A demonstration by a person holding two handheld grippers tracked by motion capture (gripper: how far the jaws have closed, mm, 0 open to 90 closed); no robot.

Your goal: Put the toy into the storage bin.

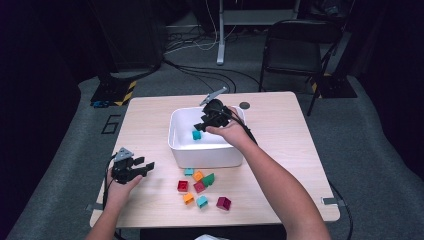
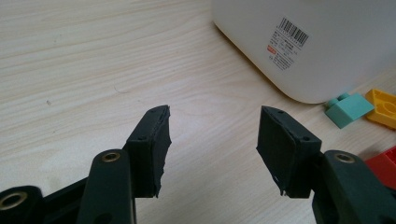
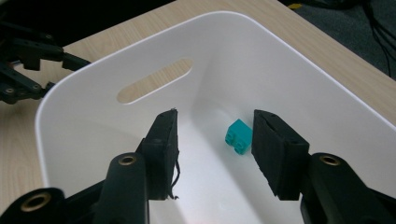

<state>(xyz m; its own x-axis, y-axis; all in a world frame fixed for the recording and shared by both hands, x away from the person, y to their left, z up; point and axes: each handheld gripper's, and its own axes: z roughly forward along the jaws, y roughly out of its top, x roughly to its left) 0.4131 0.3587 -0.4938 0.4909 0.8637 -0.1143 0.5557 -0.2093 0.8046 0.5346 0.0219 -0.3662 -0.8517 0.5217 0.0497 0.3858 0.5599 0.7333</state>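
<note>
1. Loose bricks (image 1: 202, 186) lay near the counter's (image 1: 150, 130) front edge; our left hand-held gripper (image 1: 146, 167) waited open.
2. Our right hand-held gripper (image 1: 201, 125) hung open over the white bin (image 1: 175, 145); its teal brick (image 3: 238, 136) lay inside.
3. We judged it light, rigid, best pinched by flat sides.

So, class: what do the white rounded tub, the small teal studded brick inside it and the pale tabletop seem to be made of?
White rounded tub: likely plastic, smooth and semi-gloss, with moulded rounded corners and a handle slot.
Small teal studded brick: probably hard moulded plastic, with crisp edges and an even colour.
Pale tabletop: wood or wood-look laminate, matt, with visible grain lines.
</note>
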